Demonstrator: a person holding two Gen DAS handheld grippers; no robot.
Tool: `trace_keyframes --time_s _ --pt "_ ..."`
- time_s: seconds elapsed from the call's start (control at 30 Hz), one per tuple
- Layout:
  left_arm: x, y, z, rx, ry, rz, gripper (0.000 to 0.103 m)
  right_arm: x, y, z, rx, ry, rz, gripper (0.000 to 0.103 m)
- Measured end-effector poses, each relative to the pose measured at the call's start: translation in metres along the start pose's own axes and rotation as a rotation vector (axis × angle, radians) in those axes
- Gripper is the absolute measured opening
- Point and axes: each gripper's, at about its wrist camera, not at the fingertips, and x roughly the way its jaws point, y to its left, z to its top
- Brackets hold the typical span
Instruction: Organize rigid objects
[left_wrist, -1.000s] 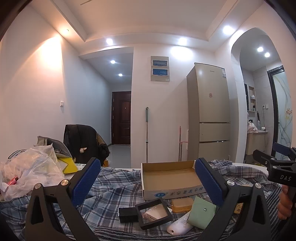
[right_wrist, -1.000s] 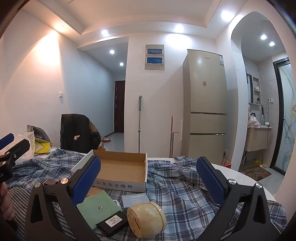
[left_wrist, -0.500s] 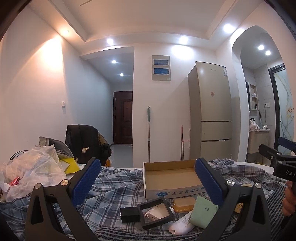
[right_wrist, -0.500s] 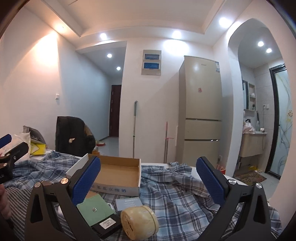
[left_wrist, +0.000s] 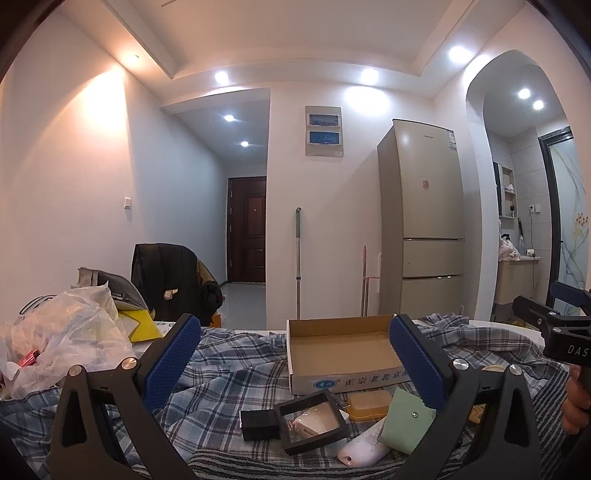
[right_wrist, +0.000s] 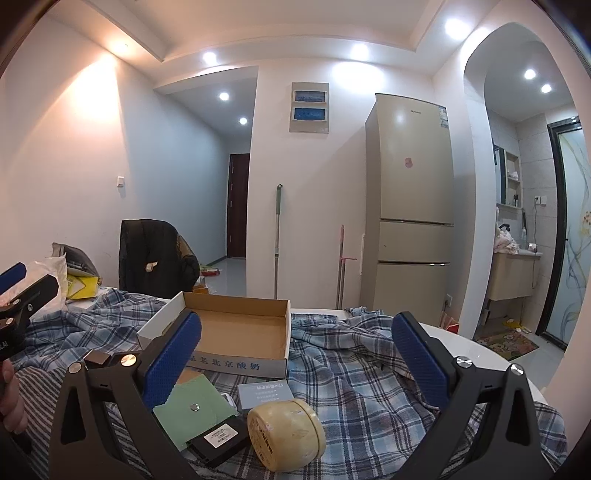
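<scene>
Rigid objects lie scattered on a plaid cloth (right_wrist: 351, 373) that covers the surface, and neither tool has hold of any. The left tool (left_wrist: 295, 362) hangs above them with its blue-padded fingers (left_wrist: 171, 360) spread wide and nothing between them. Just below its opening sit a small black box (left_wrist: 258, 424), a black display frame (left_wrist: 312, 421) touching it, a yellow case (left_wrist: 369, 400), a green pouch (left_wrist: 404, 424) and a white tube (left_wrist: 364, 448). Beyond them stands an open cardboard box (left_wrist: 343, 354), its inside bare. At the far left a crumpled plastic bag (left_wrist: 62, 339) rests on the cloth.

The right tool (right_wrist: 297, 360) is likewise wide apart and empty. Close under it lie the green pouch (right_wrist: 194, 410), a flat black box with a white label (right_wrist: 219, 439) overlapping the pouch's near corner, a round cream-coloured container (right_wrist: 286, 434) on its side, and a small grey-blue box (right_wrist: 266, 393) behind that. The cardboard box (right_wrist: 240, 332) sits further back. Behind the surface stand a jacket-draped chair (right_wrist: 155, 258) and a tall fridge (right_wrist: 410, 206).
</scene>
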Motion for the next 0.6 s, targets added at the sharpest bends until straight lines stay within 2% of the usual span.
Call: trace_keyframes --time_s 0.17,0.3,0.6 --pt "0.0001 0.0004 -0.0003 -0.002 -0.027 -0.002 0.103 0.0074 -0.0077 -0.0002 0.049 0.053 0.035 0.103" --pt "0.0007 0.0002 -0.0005 0.005 -0.017 -0.001 0.103 0.0110 -0.0095 -0.0016 0.065 0.078 0.043 0.103" --pt "0.0009 0.0013 -0.0032 -0.005 -0.038 -0.001 0.103 0.0098 -0.0047 -0.0020 0.046 0.084 0.056 0.103"
